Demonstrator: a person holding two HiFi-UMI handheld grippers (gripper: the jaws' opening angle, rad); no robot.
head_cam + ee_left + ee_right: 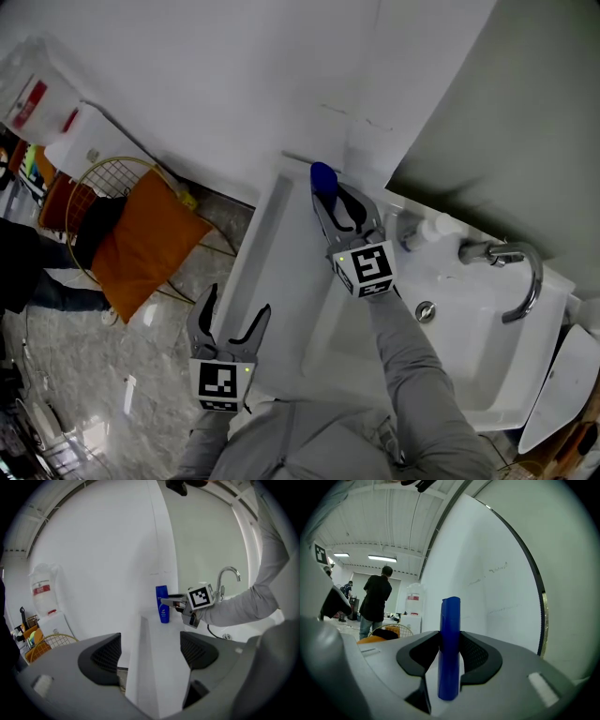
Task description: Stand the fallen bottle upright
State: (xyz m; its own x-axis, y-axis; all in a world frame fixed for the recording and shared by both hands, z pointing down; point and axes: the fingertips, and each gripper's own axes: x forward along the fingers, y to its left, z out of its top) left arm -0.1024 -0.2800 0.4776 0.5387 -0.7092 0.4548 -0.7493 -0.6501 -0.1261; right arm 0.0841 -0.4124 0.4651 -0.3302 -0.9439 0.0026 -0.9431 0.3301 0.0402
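Observation:
A blue bottle [322,178] stands upright at the far end of the white counter [279,281], close to the wall. My right gripper [330,202] is shut on it, its jaws clamping the body from both sides. In the right gripper view the bottle [449,658] rises vertically between the pads [476,653]. The left gripper view shows the bottle [162,604] with its base at the counter top and the right gripper [169,602] reaching in level from the right. My left gripper [232,309] hangs open over the counter's near edge, holding nothing.
A white sink [450,375] with a chrome faucet [514,267] lies to the right of the bottle, a white pump dispenser [433,228] beside it. A wire chair with an orange cushion [141,244] stands on the floor at left. A person [375,599] stands far off.

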